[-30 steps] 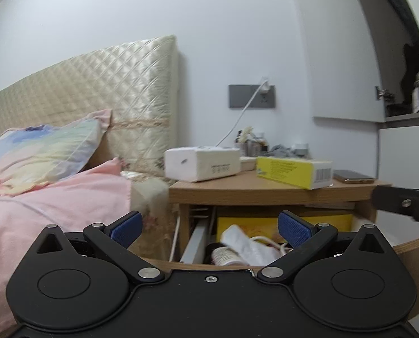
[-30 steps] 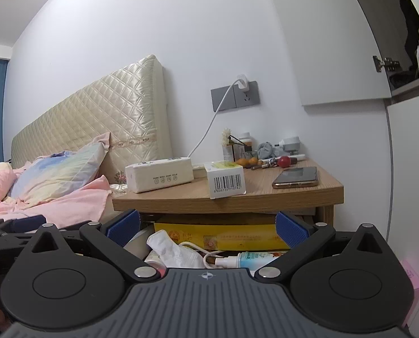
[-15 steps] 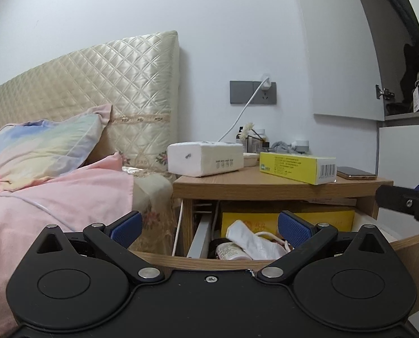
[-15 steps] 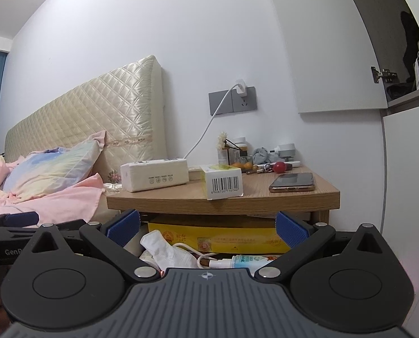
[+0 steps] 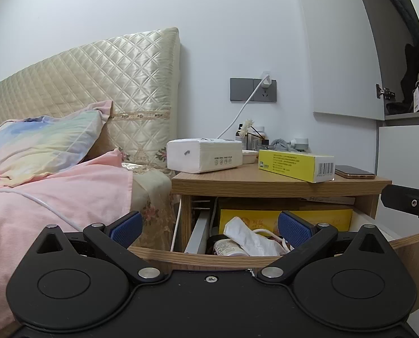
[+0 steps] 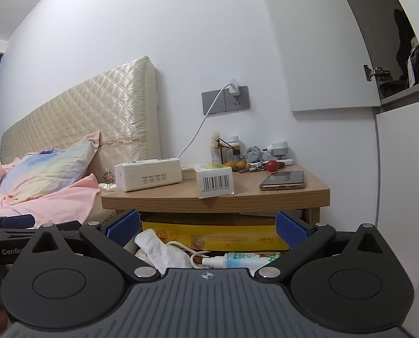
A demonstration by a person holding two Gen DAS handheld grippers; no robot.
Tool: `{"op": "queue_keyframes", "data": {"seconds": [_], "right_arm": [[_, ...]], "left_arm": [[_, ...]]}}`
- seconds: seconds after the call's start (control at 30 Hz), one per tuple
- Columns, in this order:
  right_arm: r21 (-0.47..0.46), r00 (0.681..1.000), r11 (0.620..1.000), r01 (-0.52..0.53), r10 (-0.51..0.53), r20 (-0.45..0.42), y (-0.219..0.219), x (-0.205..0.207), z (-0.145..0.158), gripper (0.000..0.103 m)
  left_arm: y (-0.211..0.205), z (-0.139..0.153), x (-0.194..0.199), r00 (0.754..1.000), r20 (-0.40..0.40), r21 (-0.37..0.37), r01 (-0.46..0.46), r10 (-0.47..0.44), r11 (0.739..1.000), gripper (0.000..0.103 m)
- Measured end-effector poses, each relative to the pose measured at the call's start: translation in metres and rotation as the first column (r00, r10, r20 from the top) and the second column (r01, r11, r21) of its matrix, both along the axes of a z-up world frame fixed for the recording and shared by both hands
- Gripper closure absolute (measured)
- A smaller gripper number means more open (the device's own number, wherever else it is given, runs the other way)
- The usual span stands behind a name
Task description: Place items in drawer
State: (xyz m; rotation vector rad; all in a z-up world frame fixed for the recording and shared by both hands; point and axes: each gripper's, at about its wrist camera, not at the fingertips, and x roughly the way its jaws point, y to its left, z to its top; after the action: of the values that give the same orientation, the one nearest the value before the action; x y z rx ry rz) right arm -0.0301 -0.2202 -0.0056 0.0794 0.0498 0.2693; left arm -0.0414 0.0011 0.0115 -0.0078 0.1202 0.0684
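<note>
The wooden nightstand's drawer [image 5: 209,257] is pulled out below its top; inside lie a yellow flat box [image 5: 285,217], a white face mask [image 5: 248,235], a cable and a spray bottle [image 6: 237,260]. On the top stand a white tissue pack [image 5: 203,155], a long yellow box [image 5: 295,164] with its barcode end [image 6: 216,181] facing me, and a phone [image 6: 284,179]. My left gripper [image 5: 209,226] is open and holds nothing, in front of the drawer. My right gripper [image 6: 207,225] is open too and holds nothing, facing the drawer. Each gripper shows at the other view's edge.
A bed with pink bedding [image 5: 48,197], a pastel pillow [image 5: 40,146] and a quilted headboard [image 5: 102,84] lies left of the nightstand. Small bottles, a red ball [image 6: 272,165] and a charger cable [image 6: 201,121] crowd the nightstand's back. A white cabinet [image 6: 403,183] stands at the right.
Both grippers have drawn back a little and risen, so the nightstand top and drawer sit lower and slightly smaller in view. Both stay open; nothing on the nightstand moved.
</note>
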Motion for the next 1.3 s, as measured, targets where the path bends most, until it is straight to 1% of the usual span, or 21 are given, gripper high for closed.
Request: {"op": "queue_keyframes", "data": {"seconds": [0.87, 1.03, 1.13, 1.2, 1.3], "right_arm": [[-0.012, 1.000, 1.000, -0.007, 0.007, -0.011, -0.001, 0.001, -0.002, 0.000], [0.000, 1.000, 1.000, -0.025, 0.025, -0.001, -0.003, 0.003, 0.004, 0.000], [0.026, 1.000, 0.999, -0.028, 0.028, 0.007, -0.006, 0.007, 0.011, 0.000], [0.035, 1.000, 0.999, -0.028, 0.027, 0.011, -0.006, 0.012, 0.018, 0.000], [0.049, 1.000, 0.998, -0.027, 0.026, 0.016, -0.005, 0.018, 0.028, 0.000]], "left_arm": [[-0.002, 0.000, -0.003, 1.000, 0.018, 0.007, 0.012, -0.013, 1.000, 0.001], [-0.002, 0.000, -0.004, 0.999, 0.030, 0.007, 0.016, -0.016, 1.000, 0.001], [-0.001, -0.001, -0.003, 0.999, 0.032, 0.014, 0.013, -0.013, 1.000, 0.001], [0.001, 0.000, -0.002, 1.000, 0.023, -0.005, 0.013, -0.013, 1.000, 0.001], [0.001, 0.000, -0.004, 0.999, 0.039, 0.001, 0.001, -0.001, 1.000, 0.001]]}}
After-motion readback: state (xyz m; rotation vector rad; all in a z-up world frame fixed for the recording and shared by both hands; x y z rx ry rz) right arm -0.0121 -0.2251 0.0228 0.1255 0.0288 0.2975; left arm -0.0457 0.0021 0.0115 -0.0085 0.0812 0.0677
